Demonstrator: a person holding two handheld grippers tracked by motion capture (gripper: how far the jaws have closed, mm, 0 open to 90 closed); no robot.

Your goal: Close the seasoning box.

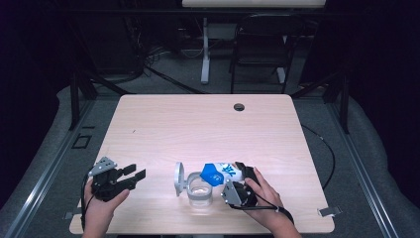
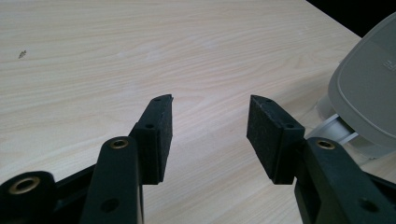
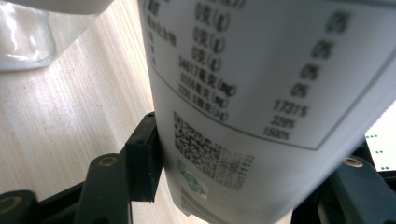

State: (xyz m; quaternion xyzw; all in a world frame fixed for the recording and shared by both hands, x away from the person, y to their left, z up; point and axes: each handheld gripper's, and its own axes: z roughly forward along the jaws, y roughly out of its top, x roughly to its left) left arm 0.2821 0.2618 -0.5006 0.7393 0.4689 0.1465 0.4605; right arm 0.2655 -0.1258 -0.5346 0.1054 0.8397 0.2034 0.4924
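One white-and-blue cylindrical canister (image 1: 222, 173), clamped in the right hand-held gripper (image 1: 242, 187), lies tipped leftward over a clear glass jar (image 1: 200, 193) on the tabletop (image 1: 198, 129); the left hand-held gripper (image 1: 132, 174) rests open, apart.

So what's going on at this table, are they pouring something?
It looks that way. A person holds a gripper in each hand. The right gripper clamps a blue and white carton and tilts it over a clear jar whose grey lid is flipped open. Whether anything is flowing can't be seen. The left gripper rests open and empty on the table, off to the jar's left.
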